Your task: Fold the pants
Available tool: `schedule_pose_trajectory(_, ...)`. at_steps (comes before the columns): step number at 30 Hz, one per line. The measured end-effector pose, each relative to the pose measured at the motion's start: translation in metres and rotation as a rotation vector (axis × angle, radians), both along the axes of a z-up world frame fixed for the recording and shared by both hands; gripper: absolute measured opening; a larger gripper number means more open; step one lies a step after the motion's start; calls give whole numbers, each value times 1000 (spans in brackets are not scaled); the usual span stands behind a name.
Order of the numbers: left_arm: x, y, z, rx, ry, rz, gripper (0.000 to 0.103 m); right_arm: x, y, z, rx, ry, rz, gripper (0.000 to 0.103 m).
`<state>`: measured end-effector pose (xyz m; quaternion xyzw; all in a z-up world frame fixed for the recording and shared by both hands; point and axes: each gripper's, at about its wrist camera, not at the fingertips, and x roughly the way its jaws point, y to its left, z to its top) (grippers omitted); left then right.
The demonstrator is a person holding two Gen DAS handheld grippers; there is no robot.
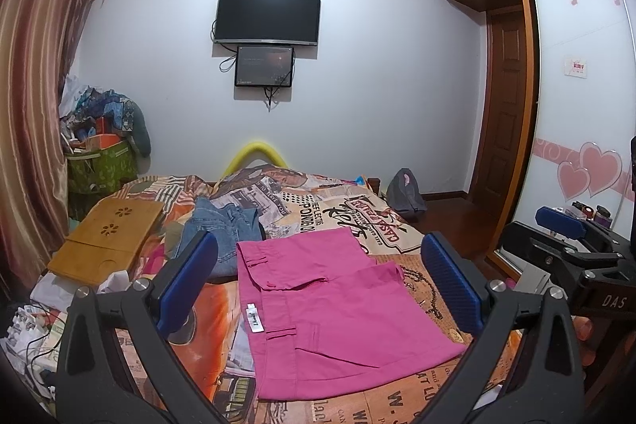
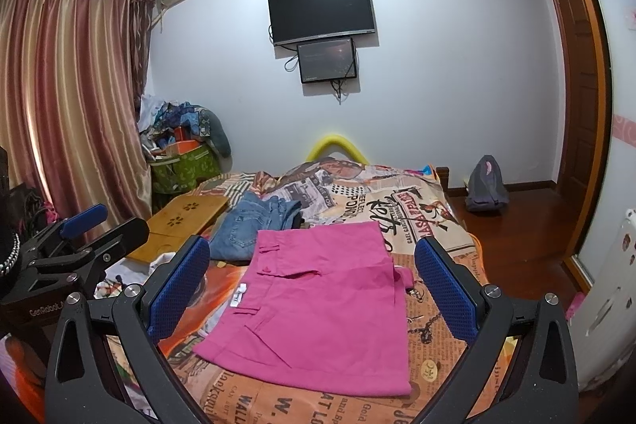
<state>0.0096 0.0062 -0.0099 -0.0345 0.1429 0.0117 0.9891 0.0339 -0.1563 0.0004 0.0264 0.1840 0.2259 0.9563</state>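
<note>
Already the pink pants [image 1: 342,308] lie folded into a compact rectangle on the printed bedspread [image 1: 357,213]; both the left gripper [image 1: 318,289] and right gripper [image 2: 314,289] hover above, jaws apart and empty, so little seems left.

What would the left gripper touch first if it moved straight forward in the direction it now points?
Probably the pink pants on the bed, which lie flat between and ahead of the open left gripper. Nothing shows in between, though depth is uncertain.
</note>
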Motion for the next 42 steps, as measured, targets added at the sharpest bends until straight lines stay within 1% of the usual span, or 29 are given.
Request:
schedule_pose_trajectory(18, 1, -1, 3, -9, 1, -9, 103, -1, 3, 1, -3, -2, 5, 103)
schedule_pose_trajectory(42, 2, -1, -3, -1, -2, -3, 103, 0, 2, 1, 5, -3, 12, 103)
